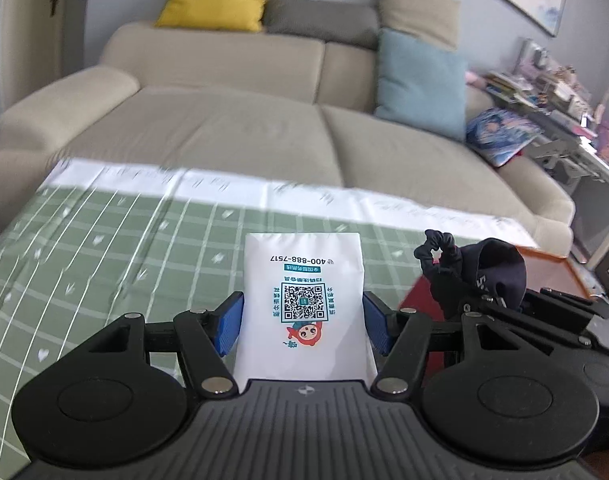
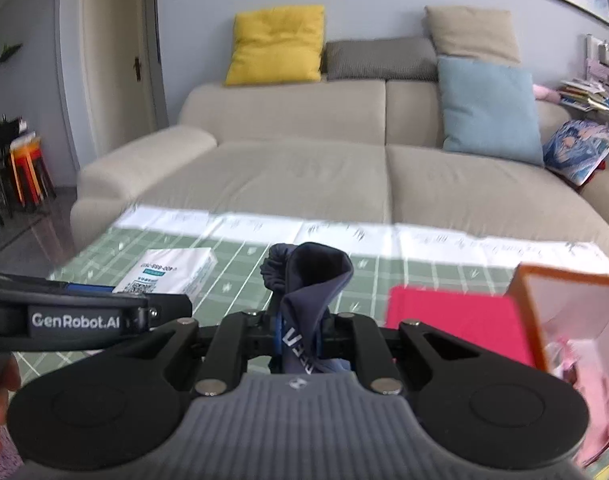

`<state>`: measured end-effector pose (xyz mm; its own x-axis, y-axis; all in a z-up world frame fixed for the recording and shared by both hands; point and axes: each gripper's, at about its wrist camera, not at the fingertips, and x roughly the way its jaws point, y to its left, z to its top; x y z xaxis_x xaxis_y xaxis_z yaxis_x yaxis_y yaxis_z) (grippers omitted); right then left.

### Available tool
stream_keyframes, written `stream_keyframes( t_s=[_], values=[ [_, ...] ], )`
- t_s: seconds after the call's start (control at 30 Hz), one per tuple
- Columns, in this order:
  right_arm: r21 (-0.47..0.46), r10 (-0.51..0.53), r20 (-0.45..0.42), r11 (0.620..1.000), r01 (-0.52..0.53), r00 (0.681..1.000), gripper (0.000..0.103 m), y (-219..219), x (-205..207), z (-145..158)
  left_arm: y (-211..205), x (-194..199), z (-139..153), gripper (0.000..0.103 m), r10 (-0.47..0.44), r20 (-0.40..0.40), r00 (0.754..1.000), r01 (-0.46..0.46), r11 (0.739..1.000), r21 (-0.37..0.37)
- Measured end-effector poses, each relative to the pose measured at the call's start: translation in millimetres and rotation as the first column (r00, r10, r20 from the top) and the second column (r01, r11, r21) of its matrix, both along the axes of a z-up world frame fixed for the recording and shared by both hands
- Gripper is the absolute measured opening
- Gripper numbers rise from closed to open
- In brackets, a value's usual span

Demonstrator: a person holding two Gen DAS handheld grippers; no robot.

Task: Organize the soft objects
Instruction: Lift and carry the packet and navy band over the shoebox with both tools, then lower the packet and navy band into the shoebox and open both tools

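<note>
My left gripper (image 1: pixel 302 320) is shut on a white tissue pack (image 1: pixel 302 296) with a QR code, its blue pads pressing both sides, above the green checked tablecloth (image 1: pixel 104 248). My right gripper (image 2: pixel 300 340) is shut on a dark navy cloth (image 2: pixel 312 280) that sticks up between the fingers. The cloth also shows in the left wrist view (image 1: pixel 484 272), to the right of the tissue pack. The tissue pack shows in the right wrist view (image 2: pixel 172 270), left of the cloth, beside the left gripper's body.
An orange-rimmed box (image 2: pixel 564 320) with a pink-red inside stands at the right of the table; it also shows in the left wrist view (image 1: pixel 556 268). A beige sofa (image 1: pixel 244 120) with yellow, grey and blue cushions lies beyond the table. Cluttered shelves (image 1: pixel 564 92) stand far right.
</note>
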<state>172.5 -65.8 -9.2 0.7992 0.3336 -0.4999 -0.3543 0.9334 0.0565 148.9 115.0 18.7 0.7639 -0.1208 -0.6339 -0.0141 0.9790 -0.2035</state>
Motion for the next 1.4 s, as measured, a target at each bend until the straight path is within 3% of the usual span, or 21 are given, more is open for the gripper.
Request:
stream_keyframes(
  t_s=[0.3,0.43,0.6,0.7,0.8,0.9,1.1,1.23,1.4],
  values=[
    [0.002,-0.05,0.084,0.999,0.05,0.995,0.012,-76,-13,52,-66,9,49,0.071,-0.162,0.102,0.982,0.16,0.987,0.026],
    [-0.019,-0.093,0.111,0.995,0.096,0.989,0.012,-116,-17,65,-109,15,59,0.071,-0.268,0.12,0.956,0.264,0.963,0.046],
    [-0.06,-0.155,0.117,0.985,0.163,0.981,0.012,-171,-17,68,-167,30,59,0.071,-0.401,0.105,0.91,0.397,0.916,0.057],
    [-0.092,-0.152,0.118,0.982,0.163,0.981,0.012,-206,-18,63,-203,40,54,0.071,-0.475,0.087,0.876,0.469,0.88,0.082],
    [-0.138,-0.154,0.083,0.977,0.165,0.985,0.012,-237,-11,54,-235,49,43,0.071,-0.558,0.052,0.828,0.549,0.827,0.122],
    [-0.16,-0.152,0.007,0.976,0.151,0.988,0.012,-266,2,42,-264,62,26,0.071,-0.632,-0.003,0.775,0.622,0.763,0.177],
    [-0.243,-0.093,-0.153,0.968,0.054,0.984,0.012,-290,45,12,-310,81,-8,0.071,-0.71,-0.115,0.694,0.706,0.642,0.298],
    [-0.235,-0.08,-0.229,0.972,0.025,0.97,0.013,-302,75,-5,-334,95,-31,0.071,-0.729,-0.186,0.659,0.74,0.585,0.332],
    [-0.282,-0.05,-0.28,0.959,-0.032,0.959,0.015,-299,101,-24,-349,112,-54,0.072,-0.727,-0.251,0.64,0.755,0.532,0.384]
  ],
)
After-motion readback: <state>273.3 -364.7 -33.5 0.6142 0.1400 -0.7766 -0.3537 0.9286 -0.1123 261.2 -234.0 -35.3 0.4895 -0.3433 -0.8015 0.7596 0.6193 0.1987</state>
